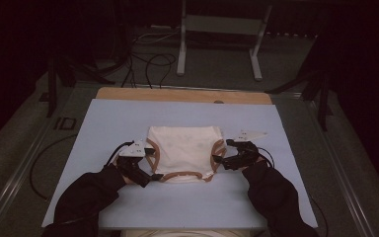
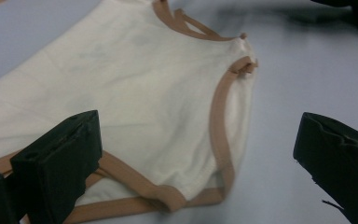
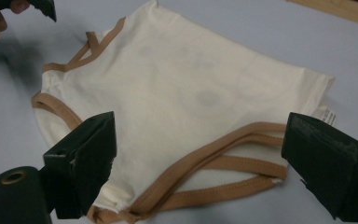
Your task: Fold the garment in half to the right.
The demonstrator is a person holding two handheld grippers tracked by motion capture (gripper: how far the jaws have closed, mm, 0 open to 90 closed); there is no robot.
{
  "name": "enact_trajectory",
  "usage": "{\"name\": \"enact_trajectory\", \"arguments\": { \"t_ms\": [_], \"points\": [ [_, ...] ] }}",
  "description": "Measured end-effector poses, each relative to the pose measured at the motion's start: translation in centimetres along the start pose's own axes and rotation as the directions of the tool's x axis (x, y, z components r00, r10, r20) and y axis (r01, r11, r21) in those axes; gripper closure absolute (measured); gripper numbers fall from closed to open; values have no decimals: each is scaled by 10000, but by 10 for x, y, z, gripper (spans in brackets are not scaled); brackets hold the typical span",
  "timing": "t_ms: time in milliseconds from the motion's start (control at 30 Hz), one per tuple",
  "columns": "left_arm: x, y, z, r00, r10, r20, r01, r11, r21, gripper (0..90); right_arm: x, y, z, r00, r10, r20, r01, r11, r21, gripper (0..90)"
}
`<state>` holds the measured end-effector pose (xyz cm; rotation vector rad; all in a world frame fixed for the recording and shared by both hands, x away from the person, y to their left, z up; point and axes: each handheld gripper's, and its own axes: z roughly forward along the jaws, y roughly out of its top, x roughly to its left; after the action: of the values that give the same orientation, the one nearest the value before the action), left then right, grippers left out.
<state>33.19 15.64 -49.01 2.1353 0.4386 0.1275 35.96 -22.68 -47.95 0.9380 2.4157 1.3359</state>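
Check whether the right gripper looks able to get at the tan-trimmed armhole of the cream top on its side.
Probably yes. The right gripper is open, and its fingers straddle the tan-trimmed armhole of the cream top, which lies flat on the blue mat with nothing between them.

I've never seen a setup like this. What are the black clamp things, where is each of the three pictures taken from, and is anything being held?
A person in black sleeves holds a handheld two-jaw tool in each hand. The high view looks down on the pale blue table mat; the other two pictures come from cameras riding on each tool, looking along its black jaws. On the mat lies a cream cloth garment with tan-brown trim, spread flat. The left gripper sits at the garment's left edge, the right gripper at its right edge. Both stand open, jaws spread on either side of the trimmed edges, and grip nothing yet.
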Motion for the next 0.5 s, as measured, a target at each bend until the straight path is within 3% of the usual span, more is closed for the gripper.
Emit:
{"name": "enact_trajectory", "arguments": {
  "t_ms": [500],
  "points": [
    [-4, -5, 9, 9985, 356, 424, -392, 9954, 870, 27, 2, 33, 14, 9985, -501, -203, 500, 9987, -72, 103]
  ]
}}
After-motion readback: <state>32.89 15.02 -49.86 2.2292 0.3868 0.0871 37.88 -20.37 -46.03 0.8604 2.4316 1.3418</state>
